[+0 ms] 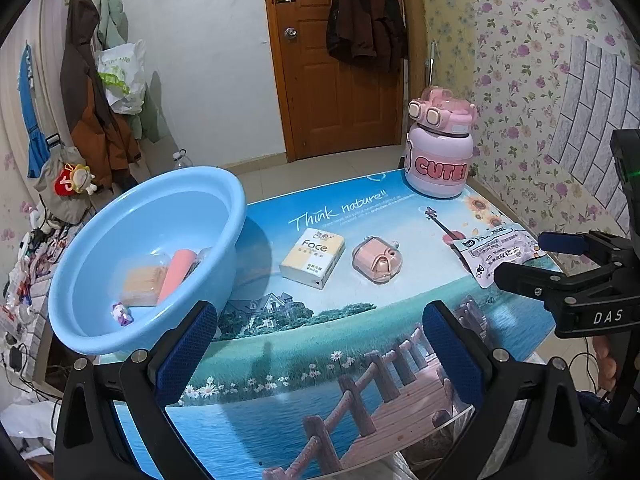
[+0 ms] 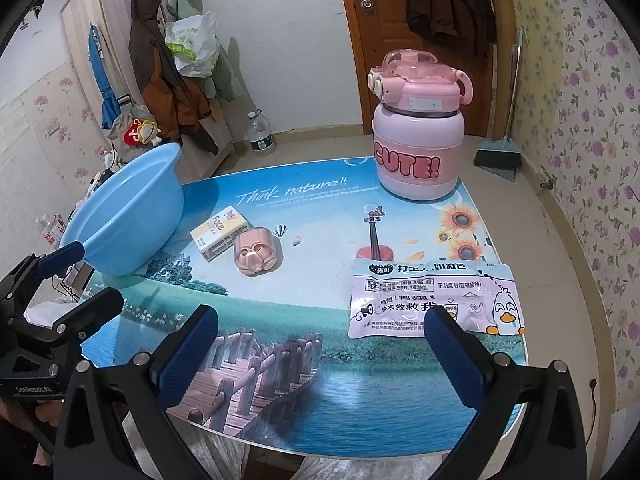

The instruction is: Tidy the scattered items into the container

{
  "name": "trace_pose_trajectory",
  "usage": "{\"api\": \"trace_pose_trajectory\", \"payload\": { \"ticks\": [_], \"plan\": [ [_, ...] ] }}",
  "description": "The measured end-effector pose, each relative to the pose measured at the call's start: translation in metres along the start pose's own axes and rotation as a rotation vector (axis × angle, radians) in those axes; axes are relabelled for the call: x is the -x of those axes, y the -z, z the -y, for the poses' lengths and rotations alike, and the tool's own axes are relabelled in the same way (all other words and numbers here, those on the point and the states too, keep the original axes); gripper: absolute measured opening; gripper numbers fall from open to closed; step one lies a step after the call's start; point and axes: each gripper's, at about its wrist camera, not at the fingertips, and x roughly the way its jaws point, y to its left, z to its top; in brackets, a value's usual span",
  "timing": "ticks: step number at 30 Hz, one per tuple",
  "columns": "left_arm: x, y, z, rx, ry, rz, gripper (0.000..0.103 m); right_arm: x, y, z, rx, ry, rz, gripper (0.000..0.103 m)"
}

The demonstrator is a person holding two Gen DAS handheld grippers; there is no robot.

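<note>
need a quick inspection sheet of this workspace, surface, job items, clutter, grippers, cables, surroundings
surface: table with a printed lake and bridge scene.
job's things: blue basin at the table's left, already holding an orange packet, a pink tube and a small toy figure. Tissue pack, pink case and snack pouch lie outside it on the table.
clutter: pink CUTE bottle upright at the far edge.
grippers: left gripper jaws open, empty; right gripper jaws open, empty, one jaw overlapping the pouch in view.
cables: wires on the floor at left.
surroundings: wooden door, hanging coats, broom and dustpan, water bottle.
</note>
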Motion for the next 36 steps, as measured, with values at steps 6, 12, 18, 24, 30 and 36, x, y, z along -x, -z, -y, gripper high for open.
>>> {"api": "trace_pose_trajectory", "payload": {
  "ticks": [6,12,18,24,30,36],
  "plan": [
    [-0.006,0.002,0.0,0.007,0.005,-0.012,0.103,-0.005,-0.002,0.001,0.024,0.012,-0.008,0.103],
    [-0.015,0.005,-0.002,0.016,0.011,-0.029,0.103,-0.014,-0.015,-0.003,0.08,0.024,-0.006,0.103],
    [-0.023,0.009,-0.009,0.043,0.015,-0.052,0.103,-0.027,-0.03,-0.025,0.157,-0.021,0.007,0.103],
    [-0.026,0.013,-0.017,0.044,0.013,-0.062,0.103,-0.051,-0.037,-0.057,0.251,-0.059,0.011,0.103],
    [-0.032,0.018,-0.026,0.066,0.012,-0.077,0.103,-0.074,-0.047,-0.071,0.268,-0.054,-0.017,0.098],
    [-0.034,0.02,-0.03,0.071,0.018,-0.081,0.103,-0.102,-0.05,-0.075,0.299,-0.029,-0.084,0.087]
  ]
}}
